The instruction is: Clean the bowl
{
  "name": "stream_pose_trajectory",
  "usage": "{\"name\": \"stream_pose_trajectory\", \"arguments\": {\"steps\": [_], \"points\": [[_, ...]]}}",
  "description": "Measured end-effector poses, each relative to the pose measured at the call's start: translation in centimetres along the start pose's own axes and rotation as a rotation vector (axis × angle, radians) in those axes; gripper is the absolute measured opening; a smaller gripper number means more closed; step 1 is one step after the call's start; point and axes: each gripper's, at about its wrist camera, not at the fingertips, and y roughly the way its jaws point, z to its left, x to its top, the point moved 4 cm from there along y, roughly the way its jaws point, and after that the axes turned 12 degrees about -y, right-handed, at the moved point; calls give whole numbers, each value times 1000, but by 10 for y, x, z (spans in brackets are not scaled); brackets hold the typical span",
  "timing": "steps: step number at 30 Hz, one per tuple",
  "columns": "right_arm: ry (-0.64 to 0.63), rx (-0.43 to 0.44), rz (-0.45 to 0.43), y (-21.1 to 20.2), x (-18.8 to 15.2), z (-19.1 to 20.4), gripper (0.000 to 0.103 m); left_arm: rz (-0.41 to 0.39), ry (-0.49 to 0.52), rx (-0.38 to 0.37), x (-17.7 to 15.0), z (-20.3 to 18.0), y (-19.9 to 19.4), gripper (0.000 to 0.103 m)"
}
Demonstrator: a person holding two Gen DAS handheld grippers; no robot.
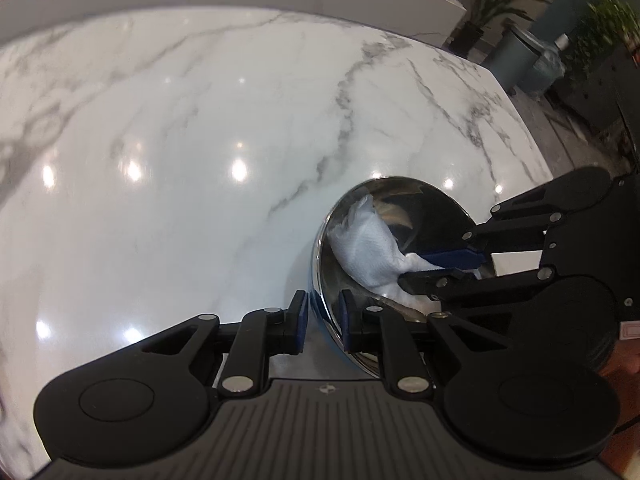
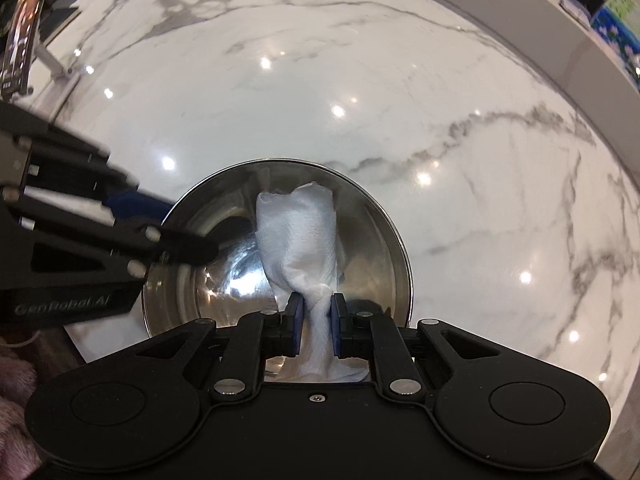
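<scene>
right gripper [image 2: 313, 312] clenched on paper towel [image 2: 298, 232] inside steel bowl [image 2: 376, 216] on marble counter [image 2: 280, 100] | left gripper [image 1: 323, 312] straddles bowl's near rim, pads not pressing | risk: loosely held bowl may skid or tip while wiping; twisted towel may slip

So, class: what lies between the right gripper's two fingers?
A twisted white paper towel, pinched by the right gripper, its free end spreading down into the steel bowl. The right wrist view shows this best.

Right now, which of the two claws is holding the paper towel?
The right gripper pinches the paper towel; the left gripper straddles the steel bowl's rim.
</scene>
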Motion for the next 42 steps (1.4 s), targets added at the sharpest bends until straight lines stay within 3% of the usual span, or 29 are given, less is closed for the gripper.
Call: {"name": "stream_pose_trajectory", "arguments": {"steps": [6,9,11,14,19,21,23,26,33,39,42], "points": [[19,13,-12,3,-1,-2,12,47,-124,-16,-6,14,8,43],[27,17,-15,1,-2,-1,12,58,-143,-16,-7,16,9,48],[39,26,-18,1,-2,-2,12,77,-142,-2,-8,16,12,57],[63,42,-23,1,-3,-5,12,104,-142,-3,-12,14,16,63],[100,61,-30,1,-5,-9,12,129,-182,-23,-16,17,22,64],[103,62,-33,1,-6,-9,12,123,-182,-28,-17,18,21,62],[102,64,-34,1,-6,-9,12,100,-153,-51,-19,14,17,45],[97,70,-36,1,-7,-10,12,80,-105,-65,-18,5,10,30],[136,92,-26,1,-8,-12,12,56,-64,-46,-15,2,2,27],[206,214,-14,2,-12,-9,13,42,-55,-16,-10,3,3,19],[163,213,-1,1,-11,-2,13,32,-34,8,-8,2,2,16]]}}
